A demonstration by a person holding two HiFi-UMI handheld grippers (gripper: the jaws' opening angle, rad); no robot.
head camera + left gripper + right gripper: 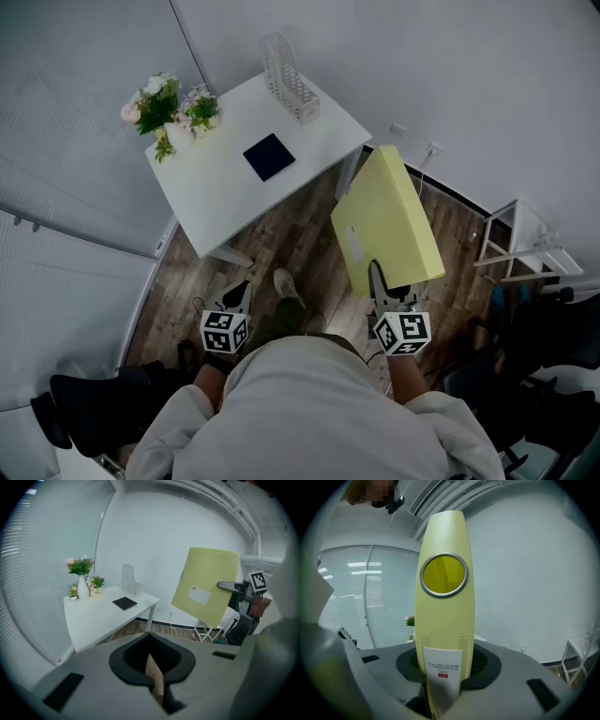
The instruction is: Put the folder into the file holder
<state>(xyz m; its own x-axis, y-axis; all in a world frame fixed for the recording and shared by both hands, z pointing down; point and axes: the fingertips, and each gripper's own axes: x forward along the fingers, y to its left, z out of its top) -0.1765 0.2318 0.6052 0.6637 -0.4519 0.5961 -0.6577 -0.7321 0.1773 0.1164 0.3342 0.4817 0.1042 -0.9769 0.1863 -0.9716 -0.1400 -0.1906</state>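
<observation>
Rising from the right tool (377, 281) (440, 684), whose jaws pinch its lower spine end, the folder (384, 220) (206, 585) (445, 620) has open air around it. Bare wooden floor (300, 234) runs ahead of both tools to the tabletop's (225, 187) (98, 616) near edge, the file holder (289, 80) (130, 579) stands far ahead by the wall, and a white rack (525, 246) sits to that tool's right. The left tool (237, 295) (152, 667) hangs empty, jaws almost pressed together, while the thick pale-yellow folder shows a metal-ringed spine hole and white labels.
</observation>
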